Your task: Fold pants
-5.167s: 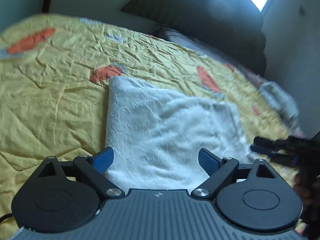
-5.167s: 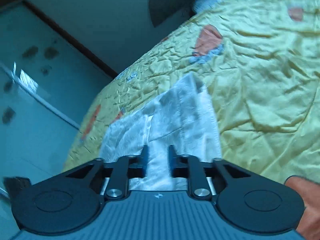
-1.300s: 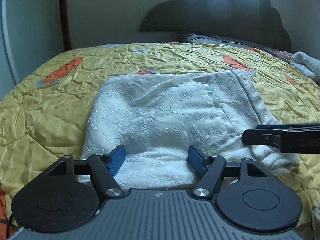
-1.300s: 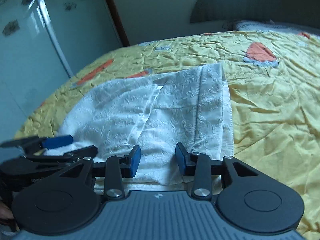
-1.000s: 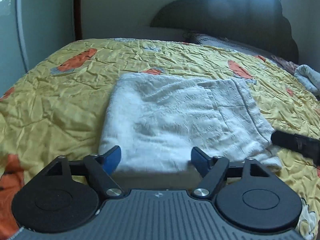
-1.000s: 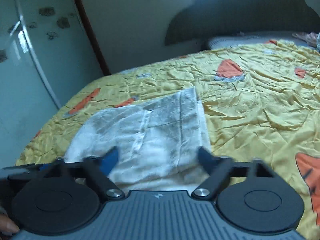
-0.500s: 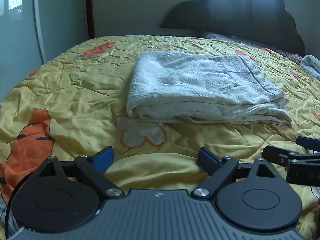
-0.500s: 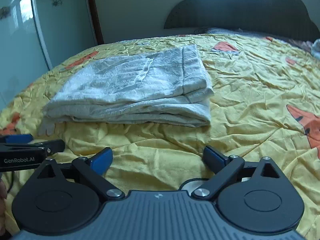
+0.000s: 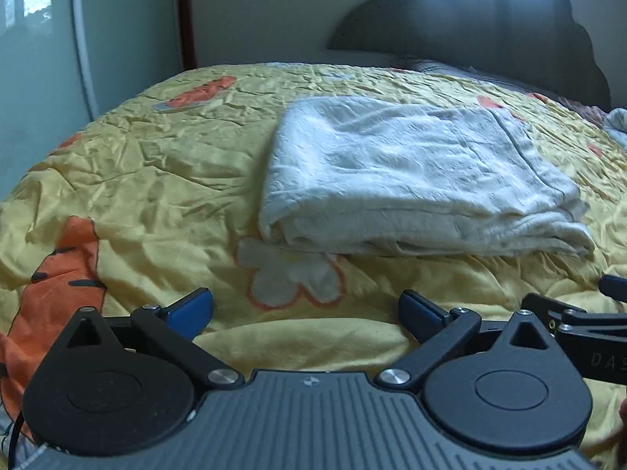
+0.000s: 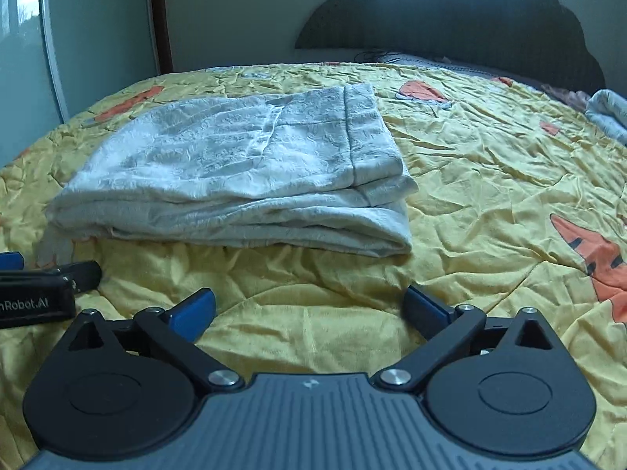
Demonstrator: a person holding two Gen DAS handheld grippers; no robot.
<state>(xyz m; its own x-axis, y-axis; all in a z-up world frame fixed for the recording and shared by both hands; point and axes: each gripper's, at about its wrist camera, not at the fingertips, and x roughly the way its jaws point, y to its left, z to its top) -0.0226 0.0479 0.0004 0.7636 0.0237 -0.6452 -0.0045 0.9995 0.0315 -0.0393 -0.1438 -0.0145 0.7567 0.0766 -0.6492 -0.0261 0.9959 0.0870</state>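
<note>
Compared with a second earlier: both tools pulled back from the white pants (image 9: pixel 415 172), then right under the cameras, now lying clear ahead on the yellow bedspread (image 9: pixel 156 180). Jaws of the left gripper (image 9: pixel 305 309) just widened to full spread, nothing between them but bedspread. Same for the right gripper (image 10: pixel 309 307): jaws just opened wide, empty, only wrinkled yellow cloth in the gap. Five seconds back, right jaws narrow and close over the fabric; now apart from it.

Pants (image 10: pixel 235 180) folded into a flat, stacked rectangle. Long axis running crosswise in both views, roughly parallel to the dark scalloped headboard (image 10: pixel 450 19). Rounded fold toward the left side in the left wrist view, layered loose edges toward the right. In the right wrist view, a hemmed band along the end farther from the door frame (image 10: pixel 156 11), layers stepped at that corner.

Look of the pants: white, crinkled and textured weave, several layers thick, near edge slightly uneven, top surface mostly smooth with a diagonal seam showing.

Relative to the pants: white flower print (image 9: pixel 292 274) on the bedspread just in front of the rounded fold, partly tucked under it; orange tiger print (image 10: pixel 595 250) well off to the side near the right gripper; headboard well beyond; pale bundle of cloth (image 10: pixel 611 113) far off by the headboard's end. Each tool's tip visible at the edge of the other's view, both short of the pants.
</note>
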